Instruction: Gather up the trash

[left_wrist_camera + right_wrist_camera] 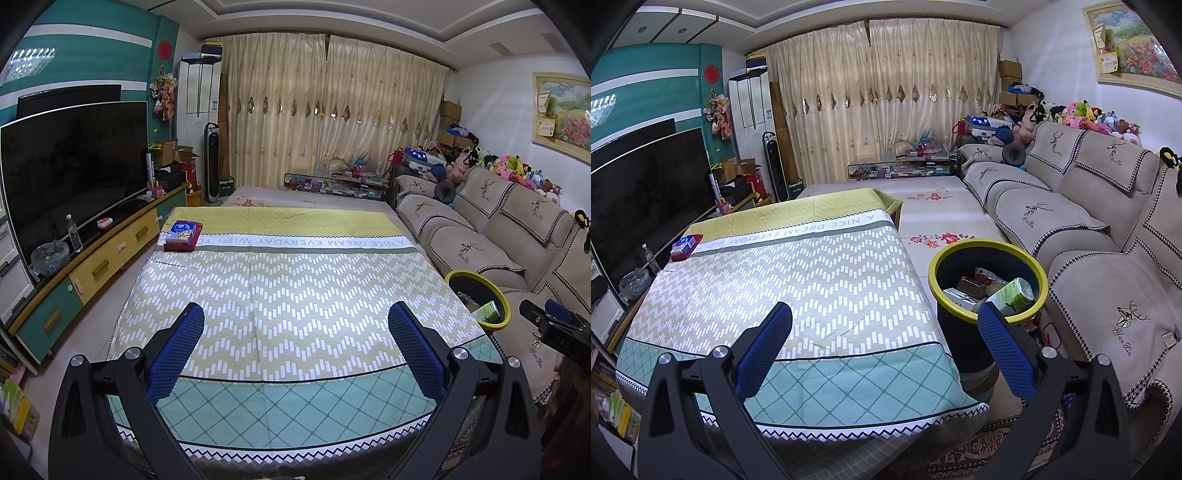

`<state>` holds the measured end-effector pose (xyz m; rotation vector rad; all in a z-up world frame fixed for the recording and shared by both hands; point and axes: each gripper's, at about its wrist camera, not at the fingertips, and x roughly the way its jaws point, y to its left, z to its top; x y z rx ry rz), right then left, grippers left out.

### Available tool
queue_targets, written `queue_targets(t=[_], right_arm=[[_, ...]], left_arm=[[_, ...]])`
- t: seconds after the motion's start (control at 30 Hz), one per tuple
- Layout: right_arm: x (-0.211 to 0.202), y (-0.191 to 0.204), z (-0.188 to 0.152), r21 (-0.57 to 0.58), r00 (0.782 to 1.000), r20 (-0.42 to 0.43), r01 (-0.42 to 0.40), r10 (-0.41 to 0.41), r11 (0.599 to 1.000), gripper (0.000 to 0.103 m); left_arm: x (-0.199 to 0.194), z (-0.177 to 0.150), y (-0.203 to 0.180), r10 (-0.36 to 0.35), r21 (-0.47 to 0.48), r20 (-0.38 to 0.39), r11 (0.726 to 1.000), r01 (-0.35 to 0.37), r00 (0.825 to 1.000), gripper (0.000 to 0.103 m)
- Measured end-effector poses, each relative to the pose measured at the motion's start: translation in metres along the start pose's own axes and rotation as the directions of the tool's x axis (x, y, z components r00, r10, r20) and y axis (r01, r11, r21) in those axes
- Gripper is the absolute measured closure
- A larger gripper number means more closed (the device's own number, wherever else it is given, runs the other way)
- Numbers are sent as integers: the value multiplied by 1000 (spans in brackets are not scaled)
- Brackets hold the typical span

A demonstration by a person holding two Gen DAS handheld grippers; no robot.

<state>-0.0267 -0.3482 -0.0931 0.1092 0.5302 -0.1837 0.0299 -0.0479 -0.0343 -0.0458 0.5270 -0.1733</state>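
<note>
Both hand-held grippers spread wide and empty: left gripper (pixel 295 332) with blue-padded fingers (pixel 413 339) poised above the near edge of the table under its zigzag-patterned yellow, white and teal cloth (pixel 277 280), nothing between the pads; right gripper (pixel 884 328) likewise fully parted, holding nothing, angled toward the gap between table and sofa.

Round dark bin with a yellow rim (pixel 988 247) on the floor just beside the table's right corner, close against the beige sofa (pixel 1089 236). Inside: a green-and-white drink can (pixel 1015 295), a brownish box and crumpled wrappers — trash already collected, by the look of it. In the left wrist view, only a slice of the same bin (pixel 476 277) at the table's right edge.

Tabletop nearly bare. Only remaining object: a red-and-blue tissue box (pixel 183 236) at the far left corner, more likely a household item than trash. No loose litter visible on the cloth.

Judged stage: late, probably at or near completion. For a good finish — scan the cloth edge to edge and the floor around the bin before stopping; leave the tissue box alone unless plainly empty; for any further pickup, approach low and level, close the pads squarely on the item, carry over the rim and release well inside, clear of the protruding can.
</note>
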Motion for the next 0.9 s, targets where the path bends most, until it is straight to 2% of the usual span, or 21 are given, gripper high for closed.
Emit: queue_targets(t=[0.6, 0.8, 0.9], right_arm=[[11, 1, -3, 3, 1000, -17, 0, 0, 1000, 7], [34, 12, 7, -33, 999, -51, -19, 17, 999, 7], [60, 27, 21, -60, 995, -72, -69, 65, 996, 7]], left_arm=[[12, -2, -1, 29, 14, -18, 999, -29, 999, 5], [49, 0, 13, 10, -35, -97, 999, -13, 995, 5], [79, 3, 26, 19, -56, -137, 998, -27, 990, 5]])
